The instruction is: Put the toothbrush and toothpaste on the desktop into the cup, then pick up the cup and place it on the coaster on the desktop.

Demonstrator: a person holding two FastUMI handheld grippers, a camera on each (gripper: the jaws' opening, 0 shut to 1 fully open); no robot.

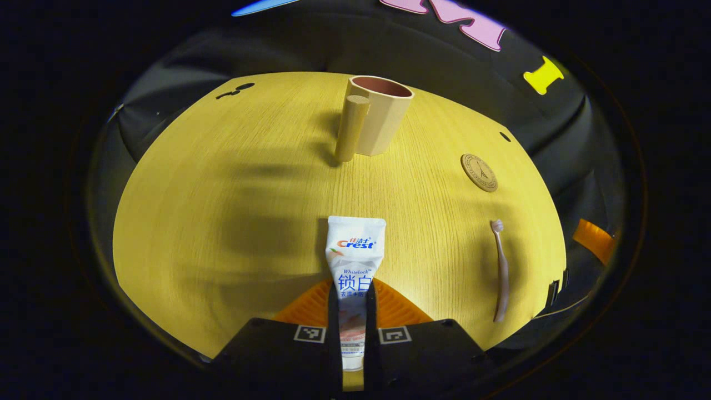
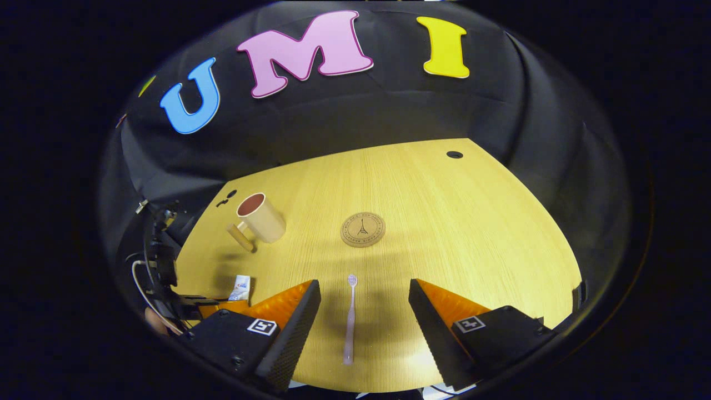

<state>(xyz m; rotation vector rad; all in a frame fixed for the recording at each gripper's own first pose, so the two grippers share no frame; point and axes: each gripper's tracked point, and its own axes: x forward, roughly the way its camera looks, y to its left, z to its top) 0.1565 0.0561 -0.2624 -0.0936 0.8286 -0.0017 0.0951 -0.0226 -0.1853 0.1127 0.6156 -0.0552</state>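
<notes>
In the left gripper view my left gripper (image 1: 353, 311) is shut on the cap end of the white toothpaste tube (image 1: 354, 250), which points toward the beige cup (image 1: 379, 115) standing upright farther off. The pale pink toothbrush (image 1: 501, 272) lies to the right, and the round cork coaster (image 1: 479, 173) sits beyond it. In the right gripper view my right gripper (image 2: 364, 311) is open, its fingers straddling the toothbrush (image 2: 350, 319) that lies flat on the table. The coaster (image 2: 362, 229) is just ahead, the cup (image 2: 260, 219) to the left, and the toothpaste (image 2: 241, 288) peeks out at the far left.
The yellow wooden tabletop (image 2: 444, 222) has a small cable hole (image 2: 454, 154) near its far right corner and a dark cutout (image 1: 236, 90) at its far left. The left gripper's body and cable (image 2: 161, 266) stand at the table's left edge.
</notes>
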